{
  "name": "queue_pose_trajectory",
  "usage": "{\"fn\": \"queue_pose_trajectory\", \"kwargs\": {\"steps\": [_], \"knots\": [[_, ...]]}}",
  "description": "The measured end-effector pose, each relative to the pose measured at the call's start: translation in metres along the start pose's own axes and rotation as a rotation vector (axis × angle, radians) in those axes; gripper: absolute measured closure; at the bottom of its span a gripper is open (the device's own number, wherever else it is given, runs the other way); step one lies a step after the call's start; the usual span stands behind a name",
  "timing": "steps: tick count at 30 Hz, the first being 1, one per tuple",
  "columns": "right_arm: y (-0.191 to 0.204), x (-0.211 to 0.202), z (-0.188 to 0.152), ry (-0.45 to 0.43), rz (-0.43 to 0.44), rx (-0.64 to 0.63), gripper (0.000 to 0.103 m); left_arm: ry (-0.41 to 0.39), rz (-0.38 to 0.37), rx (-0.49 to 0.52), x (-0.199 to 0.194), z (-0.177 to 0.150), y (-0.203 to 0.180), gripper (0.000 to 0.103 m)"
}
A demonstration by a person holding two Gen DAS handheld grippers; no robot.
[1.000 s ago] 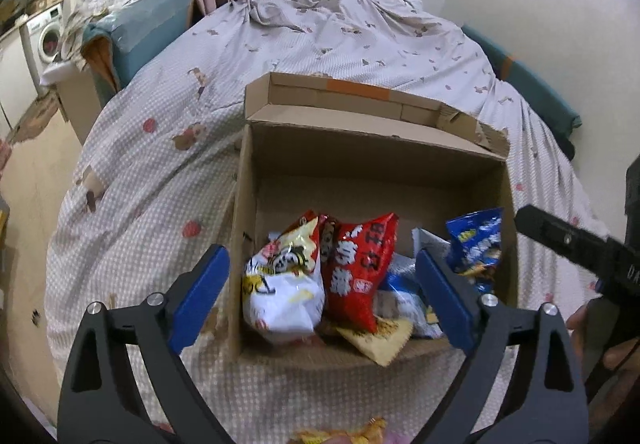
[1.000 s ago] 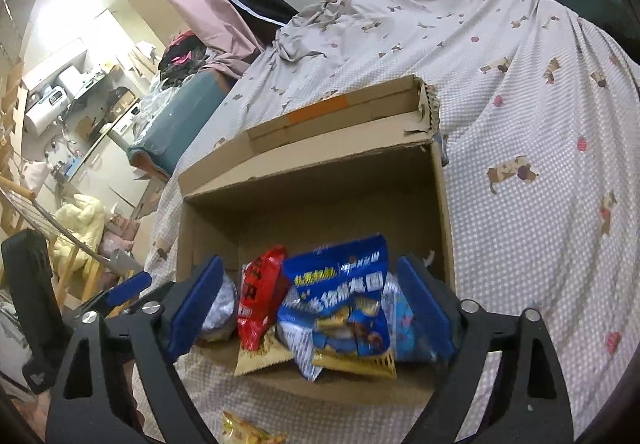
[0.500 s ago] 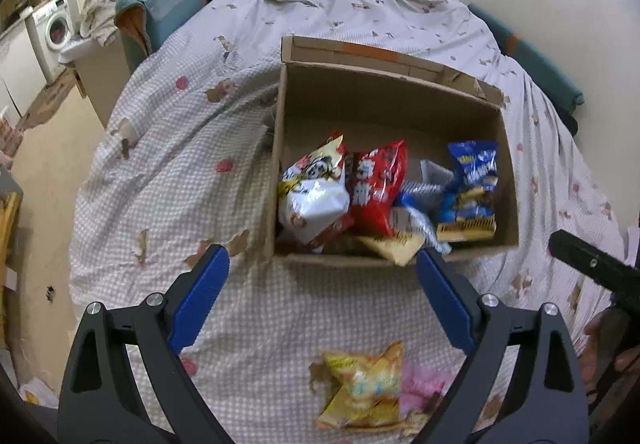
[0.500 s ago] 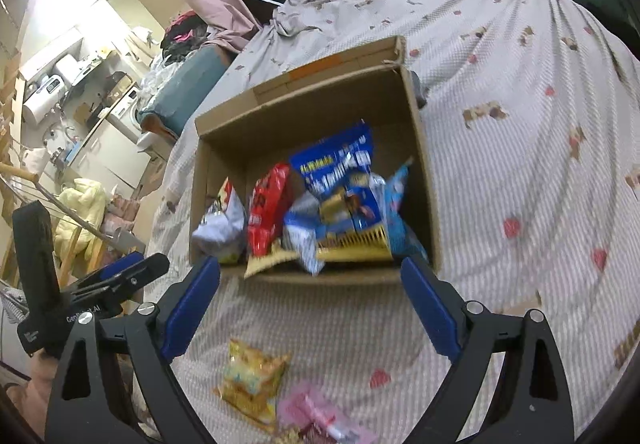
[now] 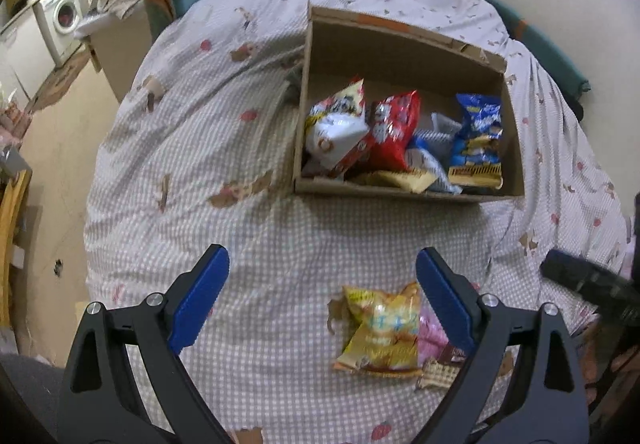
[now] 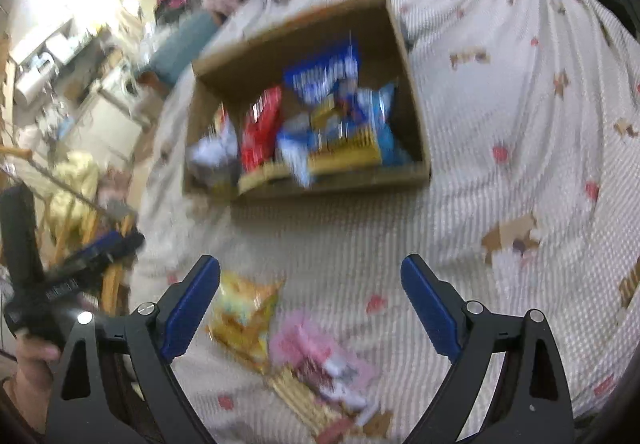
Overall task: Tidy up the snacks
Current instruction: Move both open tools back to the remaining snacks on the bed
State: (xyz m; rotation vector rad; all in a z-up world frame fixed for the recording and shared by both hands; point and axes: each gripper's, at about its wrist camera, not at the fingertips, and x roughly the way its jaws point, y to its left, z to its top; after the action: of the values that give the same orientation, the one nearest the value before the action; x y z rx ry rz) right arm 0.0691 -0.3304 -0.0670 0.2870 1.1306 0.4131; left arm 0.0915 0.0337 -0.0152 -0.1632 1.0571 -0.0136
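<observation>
— Both grippers have pulled back from the cardboard box (image 5: 404,56); now loose snacks show on the bed's near edge.

— Yes. Left gripper (image 5: 320,300) and right gripper (image 6: 310,300) are both spread wide, holding nothing. I think the yellow snack bag (image 5: 380,328) comes next: close on its crimped edge, not its puffed middle.

— Left view is sharp; the right one is blurred, but shows the pink packet (image 6: 320,352) more fully, and a hand (image 6: 28,360).
</observation>
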Motion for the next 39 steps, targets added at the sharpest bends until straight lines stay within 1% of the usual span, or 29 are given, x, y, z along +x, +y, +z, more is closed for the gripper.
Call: {"fn": "queue_pose_trajectory", "kwargs": {"steps": [2,5,6,7,9,10,13,17,18,19,21,22,23,26,28,31,36,39], "knots": [[-0.001,0.013,-0.01,0.087,0.004,-0.009,0.009,0.02,-0.006,-0.02,0.002,-0.004,0.002,0.01],[0.005,0.033,-0.03,0.23,-0.033,-0.105,0.01,0.034,-0.01,-0.024,0.003,-0.006,0.002,0.01],[0.007,0.038,-0.036,0.267,-0.033,-0.13,0.016,0.038,-0.011,-0.021,0.004,-0.007,0.001,0.01],[0.009,0.043,-0.044,0.311,-0.013,-0.152,0.032,0.041,-0.011,-0.02,0.004,-0.007,-0.001,0.01],[0.013,0.049,-0.054,0.362,-0.003,-0.19,0.042,0.045,-0.015,-0.021,0.006,-0.007,-0.002,0.01],[0.015,0.05,-0.057,0.369,-0.011,-0.209,0.048,0.048,-0.019,-0.022,0.007,-0.008,-0.003,0.01],[0.019,0.057,-0.065,0.4,-0.051,-0.256,0.055,0.057,-0.025,-0.015,0.009,-0.009,-0.006,0.01],[0.021,0.072,-0.075,0.461,-0.111,-0.3,0.056,0.059,-0.02,-0.006,0.009,-0.009,-0.008,0.01],[0.024,0.076,-0.076,0.477,-0.141,-0.319,0.056,0.062,-0.018,-0.01,0.01,-0.009,-0.007,0.01],[0.025,0.079,-0.078,0.483,-0.162,-0.335,0.057,0.065,-0.018,-0.015,0.01,-0.009,-0.005,0.01],[0.027,0.082,-0.079,0.482,-0.172,-0.356,0.057,0.074,-0.019,-0.029,0.012,-0.009,-0.003,0.01],[0.029,0.082,-0.078,0.478,-0.175,-0.361,0.066,0.078,-0.019,-0.034,0.012,-0.009,-0.002,0.01],[0.03,0.082,-0.077,0.477,-0.171,-0.363,0.071,0.08,-0.019,-0.037,0.012,-0.009,-0.001,0.01],[0.031,0.082,-0.077,0.478,-0.176,-0.374,0.077,0.086,-0.013,-0.039,0.014,-0.009,0.0,0.01],[0.035,0.081,-0.078,0.472,-0.164,-0.385,0.083,0.091,-0.01,-0.042,0.015,-0.009,0.0,0.01],[0.036,0.076,-0.078,0.436,-0.147,-0.361,0.085,0.1,-0.009,-0.048,0.017,-0.01,0.001,0.01],[0.031,0.056,-0.062,0.34,-0.085,-0.268,0.085,0.116,0.002,-0.043,0.021,-0.012,0.0,0.01],[0.025,0.047,-0.051,0.285,-0.073,-0.213,0.085,0.149,-0.007,-0.029,0.029,-0.015,-0.005,0.01]]}}
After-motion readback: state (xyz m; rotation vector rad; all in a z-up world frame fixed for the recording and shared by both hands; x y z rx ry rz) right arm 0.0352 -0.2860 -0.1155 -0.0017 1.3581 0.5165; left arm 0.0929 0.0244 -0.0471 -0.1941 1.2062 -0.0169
